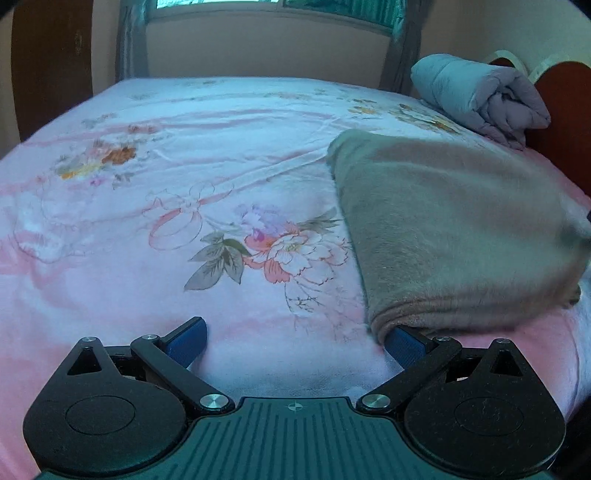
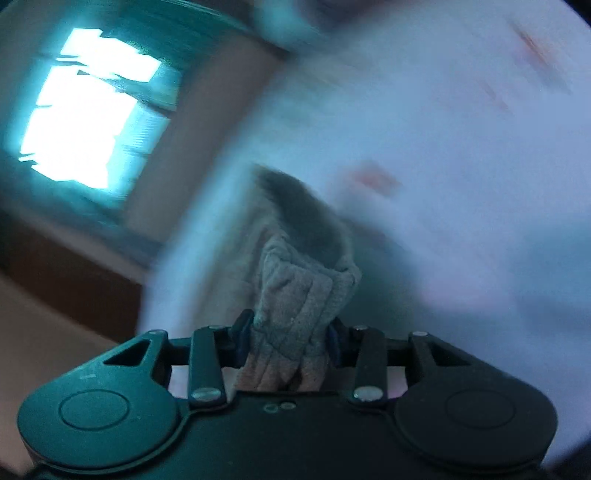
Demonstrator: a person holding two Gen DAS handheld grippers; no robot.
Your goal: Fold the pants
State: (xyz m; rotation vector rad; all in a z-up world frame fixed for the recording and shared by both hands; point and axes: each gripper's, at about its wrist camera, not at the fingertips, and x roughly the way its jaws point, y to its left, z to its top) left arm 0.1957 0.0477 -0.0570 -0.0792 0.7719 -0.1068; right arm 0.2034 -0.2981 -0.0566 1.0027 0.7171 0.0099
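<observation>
- Closest to the left wrist camera, the left gripper (image 1: 295, 341) stands with its jaws spread wide, black linkage arms angling outward to ribbed blue pads (image 1: 186, 341) that rest low against the bedspread.
- The right-hand blue pad sits just under the near folded edge of the pants (image 1: 454, 236), touching or nearly touching the cloth; nothing lies between the two pads.
- Those pants are a plush, grey-brown fleece, lying as a broad rounded slab on the right part of the bed, with a thick soft fold along the near edge.
- Beneath them stretches a bedspread (image 1: 184, 177) of smooth, faintly shiny pink-and-white fabric, printed with peonies, leaves and a looping ribbon, lightly creased.
- Farther back on the right, a quilted pale blue-grey duvet (image 1: 480, 99) is rolled into a puffy bundle beside a reddish-brown wooden headboard (image 1: 565, 110).
- Beyond the bed rise a plain cream wall and a window (image 1: 273, 5) flanked by satiny grey-green curtains.
- From the right wrist camera, the right gripper (image 2: 290, 341) is clamped on a bunched, ribbed band of the same pants (image 2: 303, 295), the knit gathered into upright pleats between the blue pads.
- Past that grip the fleece turns darker and furry; everything behind is motion-blurred, only a bright window (image 2: 85, 110) and pale bedding being legible.
</observation>
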